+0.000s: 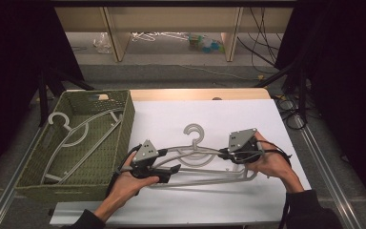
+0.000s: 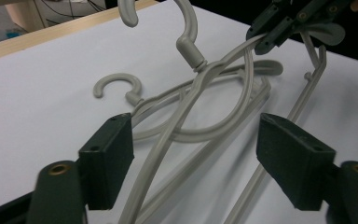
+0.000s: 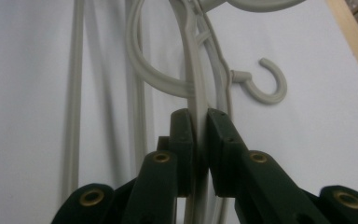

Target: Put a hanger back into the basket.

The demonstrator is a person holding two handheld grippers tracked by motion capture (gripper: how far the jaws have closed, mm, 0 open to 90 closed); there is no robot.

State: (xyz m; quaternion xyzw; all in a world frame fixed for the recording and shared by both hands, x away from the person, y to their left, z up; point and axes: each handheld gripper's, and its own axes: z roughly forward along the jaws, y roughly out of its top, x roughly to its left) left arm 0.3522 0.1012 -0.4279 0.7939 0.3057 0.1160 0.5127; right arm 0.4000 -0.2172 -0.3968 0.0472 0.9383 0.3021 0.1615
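Two grey plastic hangers, overlapping on the white table.

Upper hanger (image 2: 242, 93): one shoulder pinched in the right gripper (image 1: 225, 152), raised and tilted, hook (image 2: 186, 28) toward 12 o'clock. Its other arm runs between the left gripper's (image 1: 169, 169) spread jaws, untouched.

Lower hanger (image 2: 182, 135): lies flat beneath, small hook (image 3: 268, 84) on the table surface; in the left gripper view that hook sits at 10 o'clock of the crossing.

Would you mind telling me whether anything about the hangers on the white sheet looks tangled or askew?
Yes: two grey hangers overlap. The lifted hanger, clamped by the right hand-held gripper, crosses over the lying hanger, and their arms look interlaced. The left hand-held gripper straddles the lifted one's arm, pads apart. The hanger in the basket lies slantwise.
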